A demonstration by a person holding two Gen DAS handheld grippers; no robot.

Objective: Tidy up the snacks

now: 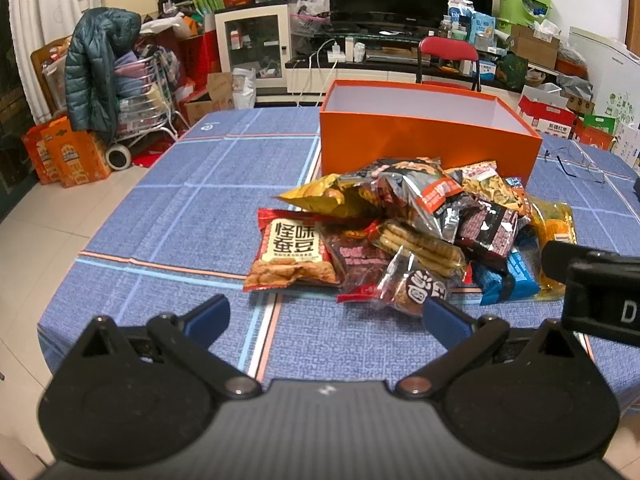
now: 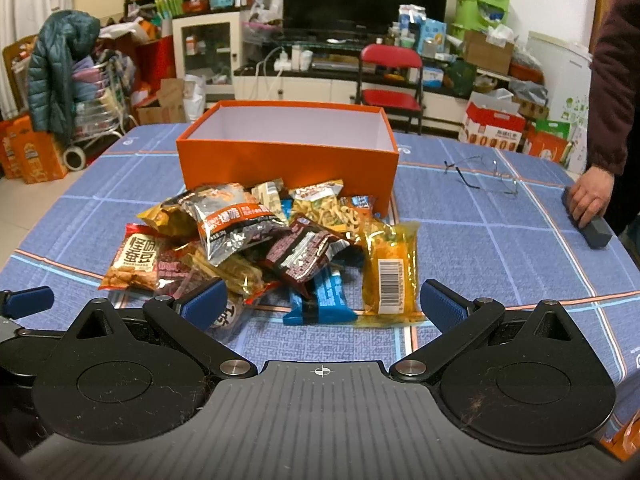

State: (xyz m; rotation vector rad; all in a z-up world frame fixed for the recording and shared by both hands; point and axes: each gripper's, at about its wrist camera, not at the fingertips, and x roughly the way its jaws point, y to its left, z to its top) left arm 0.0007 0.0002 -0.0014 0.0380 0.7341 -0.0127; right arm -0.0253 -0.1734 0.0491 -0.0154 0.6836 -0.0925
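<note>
A pile of snack packets (image 1: 416, 232) lies on the blue tablecloth in front of an open orange box (image 1: 424, 136) with a white inside that looks empty. In the right wrist view the pile (image 2: 272, 240) and the box (image 2: 288, 152) sit straight ahead. My left gripper (image 1: 326, 320) is open and empty, just short of the pile's near edge. My right gripper (image 2: 322, 304) is open and empty, with a blue packet (image 2: 320, 300) and a yellow packet (image 2: 390, 268) near its fingertips. The right gripper's body shows at the right edge of the left wrist view (image 1: 596, 280).
A pair of glasses (image 2: 484, 174) lies on the table to the right of the box. A person's hand (image 2: 588, 198) rests on a dark block at the table's right edge. A red chair (image 2: 390, 80) and cluttered furniture stand behind the table.
</note>
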